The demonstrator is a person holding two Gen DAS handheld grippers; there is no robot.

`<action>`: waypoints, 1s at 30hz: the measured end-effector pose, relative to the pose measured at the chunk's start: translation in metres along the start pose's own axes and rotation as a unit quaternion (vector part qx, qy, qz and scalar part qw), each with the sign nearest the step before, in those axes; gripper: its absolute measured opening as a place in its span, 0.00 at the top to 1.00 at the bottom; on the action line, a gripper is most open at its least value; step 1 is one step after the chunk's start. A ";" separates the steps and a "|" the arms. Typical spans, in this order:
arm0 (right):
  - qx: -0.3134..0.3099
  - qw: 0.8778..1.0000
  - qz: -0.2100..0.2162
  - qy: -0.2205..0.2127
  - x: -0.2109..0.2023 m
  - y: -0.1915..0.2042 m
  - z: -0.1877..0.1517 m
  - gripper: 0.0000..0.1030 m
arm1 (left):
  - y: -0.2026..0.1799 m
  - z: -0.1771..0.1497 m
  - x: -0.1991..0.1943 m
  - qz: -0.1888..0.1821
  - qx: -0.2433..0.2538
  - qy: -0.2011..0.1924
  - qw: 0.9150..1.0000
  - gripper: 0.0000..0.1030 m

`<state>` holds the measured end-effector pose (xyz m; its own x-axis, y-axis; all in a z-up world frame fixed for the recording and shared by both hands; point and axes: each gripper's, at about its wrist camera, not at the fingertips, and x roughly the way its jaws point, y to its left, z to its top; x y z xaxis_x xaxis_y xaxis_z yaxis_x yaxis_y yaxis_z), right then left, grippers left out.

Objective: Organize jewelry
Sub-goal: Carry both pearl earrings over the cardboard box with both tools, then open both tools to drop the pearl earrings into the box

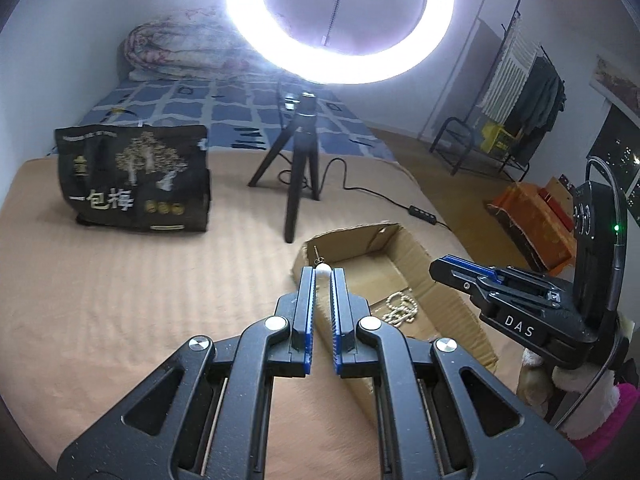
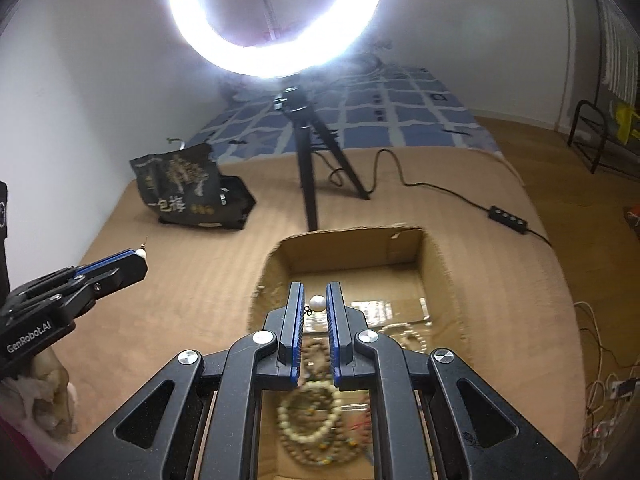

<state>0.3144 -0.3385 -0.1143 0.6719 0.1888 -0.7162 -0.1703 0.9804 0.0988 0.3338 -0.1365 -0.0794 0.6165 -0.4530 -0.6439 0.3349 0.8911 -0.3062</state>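
Observation:
My left gripper [image 1: 322,274] is shut on a white pearl earring [image 1: 323,270], whose thin post sticks up past the tips. It hangs over the near left corner of an open cardboard box [image 1: 360,233]. A pearl string [image 1: 400,306] lies inside the box. My right gripper [image 2: 315,293] is shut on a second pearl earring [image 2: 318,302] above the box [image 2: 352,236], over several bead bracelets [image 2: 308,416] on its floor. Each gripper shows in the other's view: the right gripper [image 1: 444,266] off to the right, the left gripper [image 2: 140,257] off to the left with its pearl at the tip.
A ring light on a black tripod [image 1: 298,168] stands behind the box on the tan bed cover [image 1: 120,300]. A black printed bag [image 1: 134,178] sits at the back left. A cable with an inline switch [image 2: 507,219] runs to the right. A clothes rack [image 1: 516,92] stands on the floor.

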 end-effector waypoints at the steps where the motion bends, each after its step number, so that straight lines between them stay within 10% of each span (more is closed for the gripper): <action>1: 0.001 1.000 -0.003 -0.002 0.000 -0.005 0.001 0.91 | -0.003 0.000 0.003 -0.001 0.002 0.001 1.000 0.95; 30: 0.046 0.999 -0.013 -0.002 0.026 -0.053 0.013 0.89 | -0.038 0.006 0.067 -0.011 0.000 0.033 0.999 0.95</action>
<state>0.3506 -0.3852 -0.1295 0.6785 0.1624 -0.7164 -0.0857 0.9861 0.1423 0.3666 -0.2006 -0.1062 0.5612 -0.4701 -0.6812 0.3482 0.8807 -0.3210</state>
